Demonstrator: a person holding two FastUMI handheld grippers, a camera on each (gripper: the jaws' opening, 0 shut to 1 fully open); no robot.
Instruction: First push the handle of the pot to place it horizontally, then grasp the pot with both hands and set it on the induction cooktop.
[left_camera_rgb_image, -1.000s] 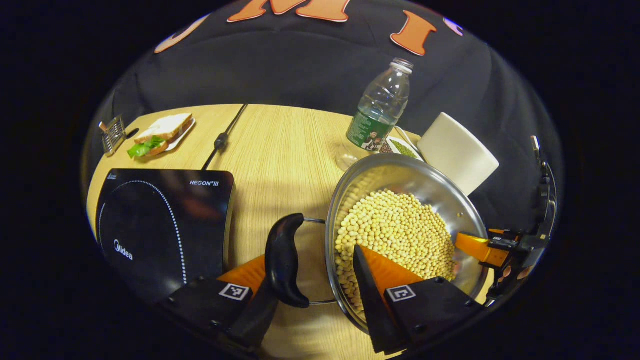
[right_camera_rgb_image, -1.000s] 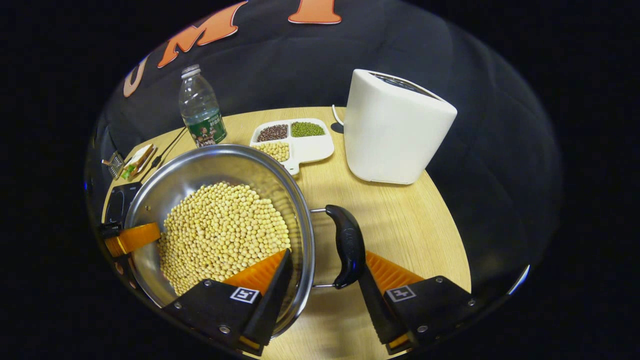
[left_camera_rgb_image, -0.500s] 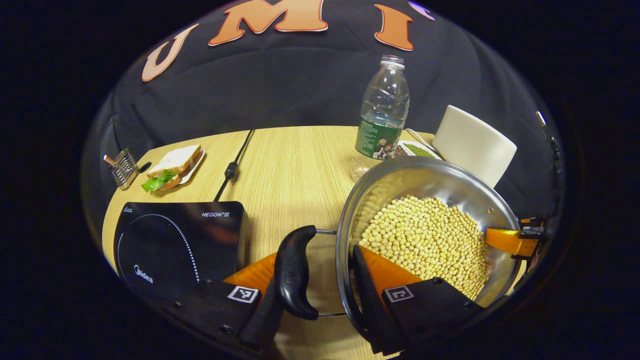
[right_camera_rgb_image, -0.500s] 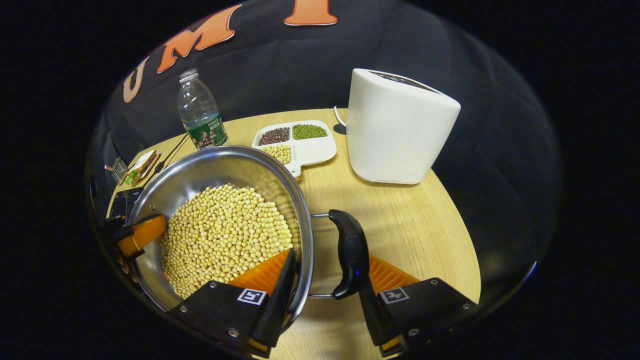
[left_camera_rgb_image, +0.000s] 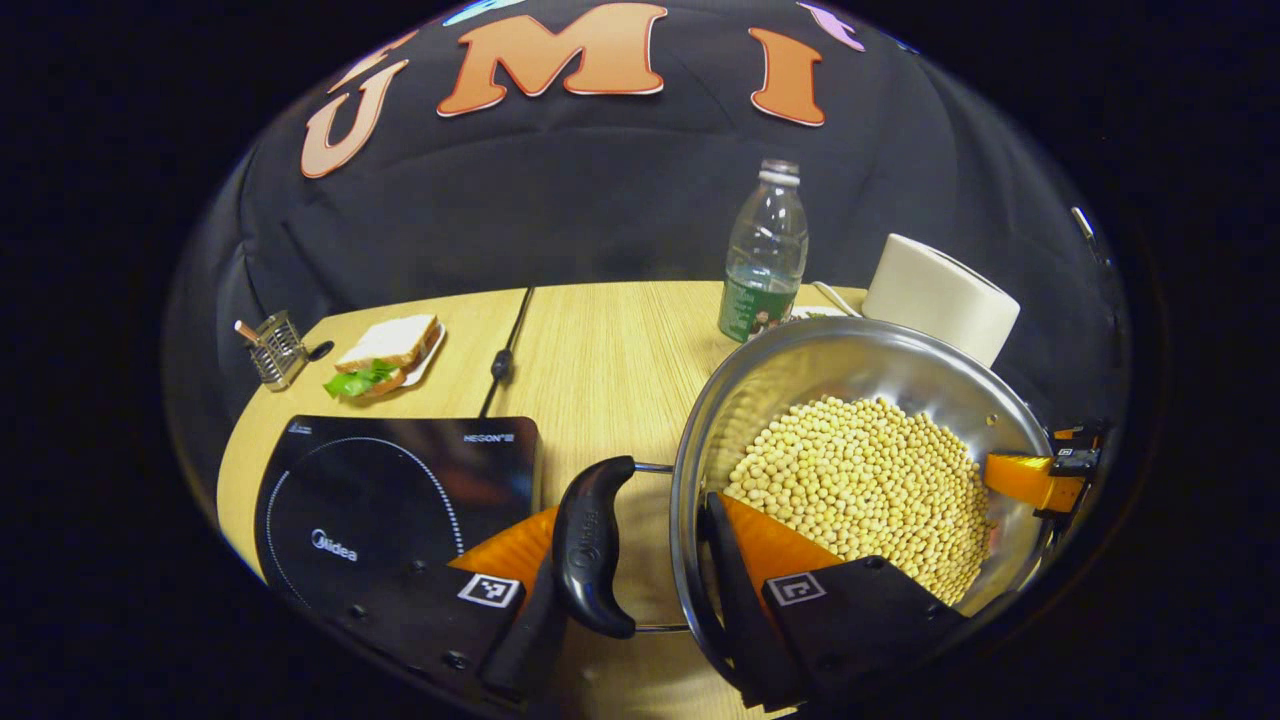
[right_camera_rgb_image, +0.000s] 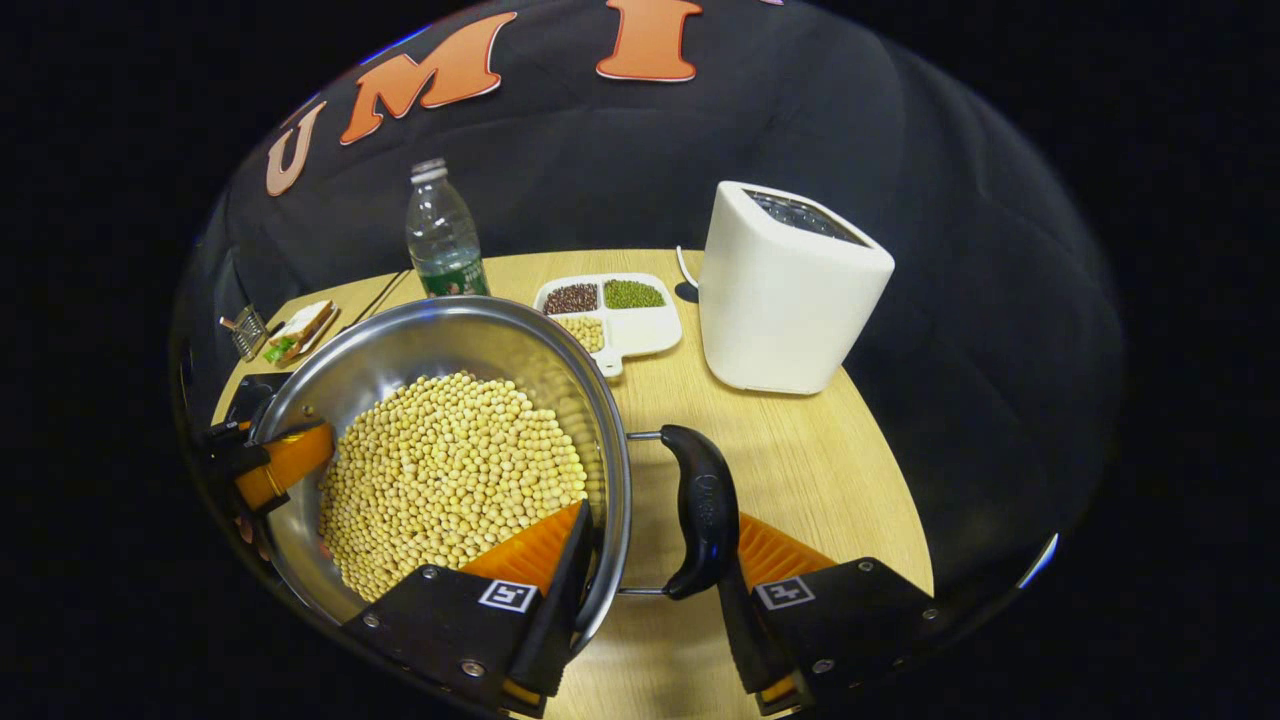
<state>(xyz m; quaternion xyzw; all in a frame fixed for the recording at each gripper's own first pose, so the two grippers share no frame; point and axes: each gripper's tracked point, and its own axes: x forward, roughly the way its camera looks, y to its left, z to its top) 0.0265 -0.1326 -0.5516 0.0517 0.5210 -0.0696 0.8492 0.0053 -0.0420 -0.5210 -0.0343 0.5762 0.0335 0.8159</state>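
Note:
A steel pot (left_camera_rgb_image: 850, 370) full of pale yellow beans hangs between my two grippers, with a black handle on each side. My left gripper (left_camera_rgb_image: 630, 535) is shut across the pot's left handle (left_camera_rgb_image: 590, 545) and rim, one finger inside the wall and one outside under the handle. My right gripper (right_camera_rgb_image: 650, 540) is shut the same way on the opposite handle (right_camera_rgb_image: 705, 510). The right gripper (left_camera_rgb_image: 1030, 480) also shows at the pot's far rim in the left gripper view. The black induction cooktop (left_camera_rgb_image: 370, 500) lies flat on the table to the left of the pot.
On the wooden table (left_camera_rgb_image: 610, 350) stand a plastic bottle (left_camera_rgb_image: 765, 255), a white appliance (right_camera_rgb_image: 790, 290) and a divided dish of beans (right_camera_rgb_image: 610, 315). A sandwich on a plate (left_camera_rgb_image: 385, 350), a small wire basket (left_camera_rgb_image: 275, 345) and the cooktop's cord (left_camera_rgb_image: 505, 350) lie behind the cooktop.
Both grippers have risen with the pot held between them. The table, bottle and cooktop sit lower and look smaller in both views. Neither grip has changed.

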